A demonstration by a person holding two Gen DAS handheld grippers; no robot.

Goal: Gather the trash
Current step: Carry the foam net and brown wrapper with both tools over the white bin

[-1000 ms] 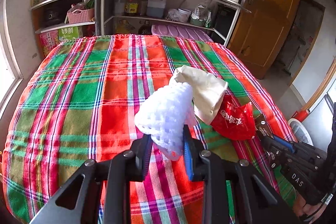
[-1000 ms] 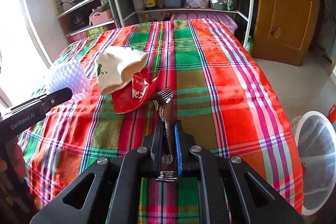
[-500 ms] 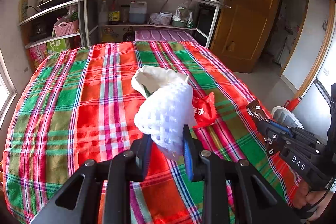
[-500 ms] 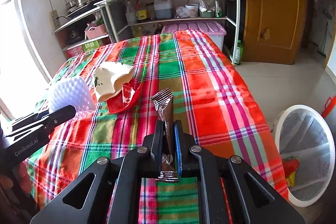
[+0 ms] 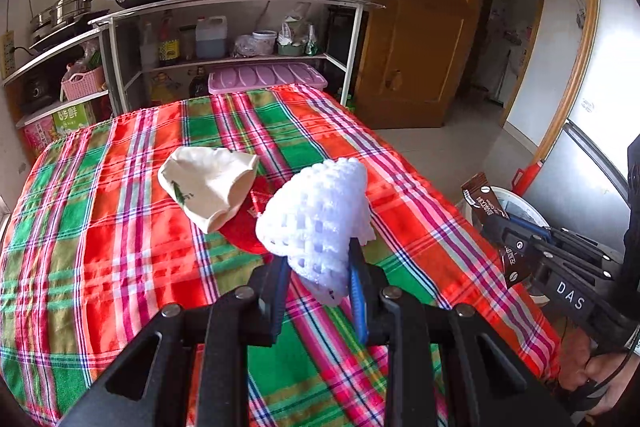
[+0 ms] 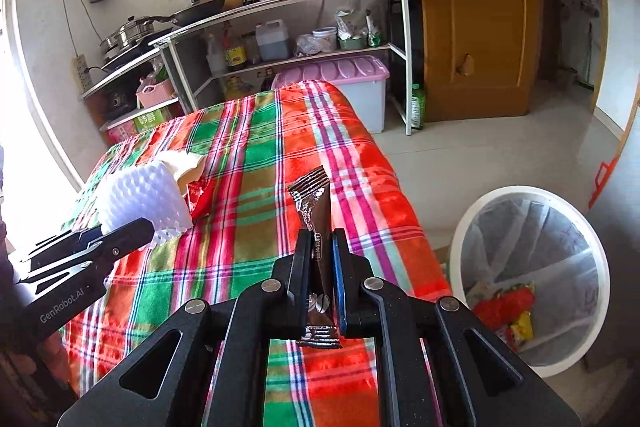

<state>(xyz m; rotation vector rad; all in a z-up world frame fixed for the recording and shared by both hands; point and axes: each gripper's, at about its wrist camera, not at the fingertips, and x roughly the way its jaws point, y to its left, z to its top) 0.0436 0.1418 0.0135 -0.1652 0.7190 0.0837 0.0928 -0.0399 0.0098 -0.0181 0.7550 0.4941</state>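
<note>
My left gripper (image 5: 317,267) is shut on a white foam fruit net (image 5: 316,217) and holds it above the plaid table; it also shows in the right wrist view (image 6: 140,201). My right gripper (image 6: 320,251) is shut on a brown snack wrapper (image 6: 314,203), lifted near the table's right edge; the wrapper also shows in the left wrist view (image 5: 482,201). A cream paper bag (image 5: 208,187) and a red wrapper (image 5: 248,227) lie on the tablecloth (image 5: 120,247). A white trash bin (image 6: 532,275) stands on the floor to the right, with trash inside.
A metal shelf (image 5: 240,39) with pots, bottles and a kettle stands behind the table. A lilac storage box (image 6: 352,87) sits under it. A wooden door (image 6: 476,15) is at the back right. Bare floor lies between the table and the door.
Both grippers have swung right towards the bin, each carrying its item. The bin has come further into the right wrist view. The paper bag and red wrapper stay on the table.
</note>
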